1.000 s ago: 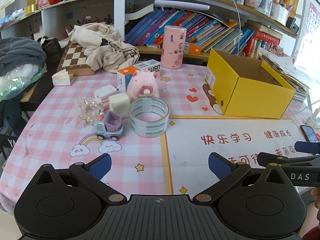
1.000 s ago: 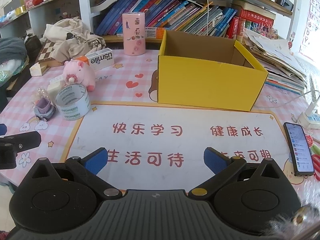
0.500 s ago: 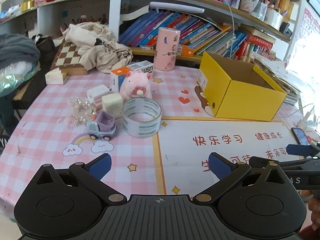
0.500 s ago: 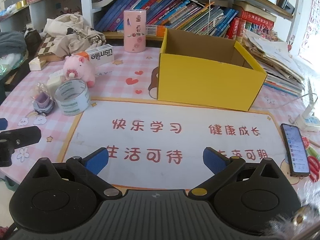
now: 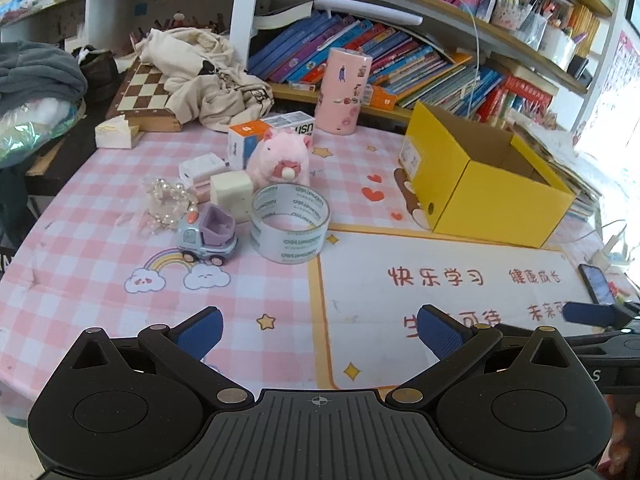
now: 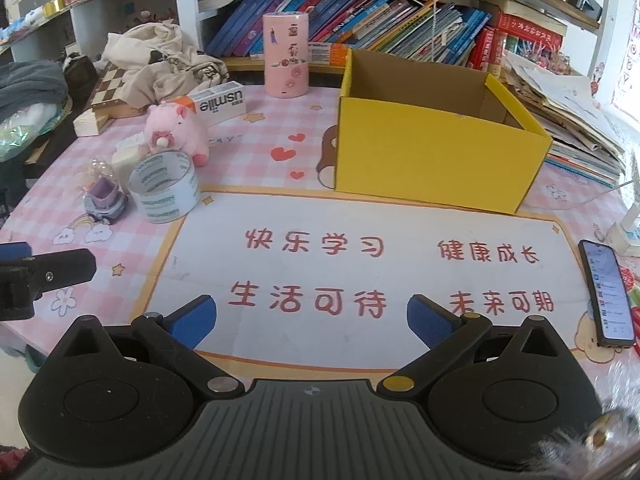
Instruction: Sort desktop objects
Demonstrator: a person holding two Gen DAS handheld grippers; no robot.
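left gripper (image 5: 320, 330) jaws apart, empty | tape roll (image 5: 291, 223) ahead | right gripper (image 6: 312, 320) jaws apart, empty | yellow box (image 6: 432, 156) ahead-right

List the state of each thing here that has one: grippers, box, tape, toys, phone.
Left gripper: open, holding nothing.
Right gripper: open, holding nothing.
Yellow box: open-topped, upright, no contents visible.
Tape roll: lying flat, hole up.
Toy truck: on its wheels.
Pink plush: upright behind the tape.
Pink canister: standing upright.
Phone: face up, screen lit.
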